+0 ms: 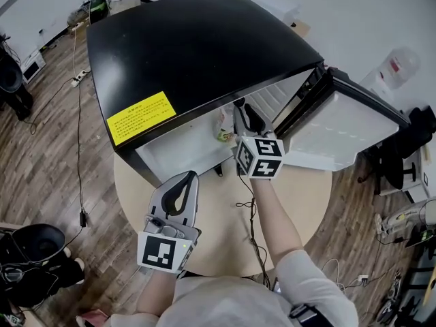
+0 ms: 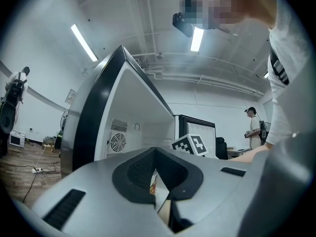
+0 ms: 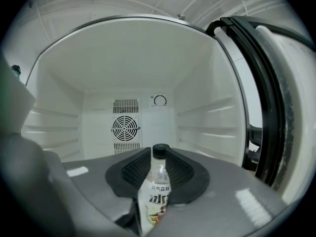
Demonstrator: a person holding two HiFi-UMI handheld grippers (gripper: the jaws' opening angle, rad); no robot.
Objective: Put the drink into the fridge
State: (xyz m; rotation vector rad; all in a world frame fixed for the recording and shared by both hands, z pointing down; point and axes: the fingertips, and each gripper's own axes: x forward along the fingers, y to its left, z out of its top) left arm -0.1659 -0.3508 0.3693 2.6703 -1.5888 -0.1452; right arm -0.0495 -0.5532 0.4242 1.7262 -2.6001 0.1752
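- a round, pale wooden tabletop (image 1: 306,210) carries a thin black cable (image 1: 251,210) that trails across it.
- a dark wood-plank floor (image 1: 48,162) surrounds the table; a long black cord (image 1: 80,148) runs over it from a white power strip (image 1: 80,75).
- a clear plastic water jug (image 1: 398,65) lies on the pale floor at the far right.
- long white ceiling strip lights (image 2: 83,42) glow overhead.
- a person in a white shirt and dark cap (image 2: 254,130) stands in the background.

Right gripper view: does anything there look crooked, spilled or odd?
One small thing: the clear plastic drink bottle with a black cap, held in the right claw, sits slightly tilted instead of straight up. Nothing looks spilled, and the white inside of the black fridge shows no damage.
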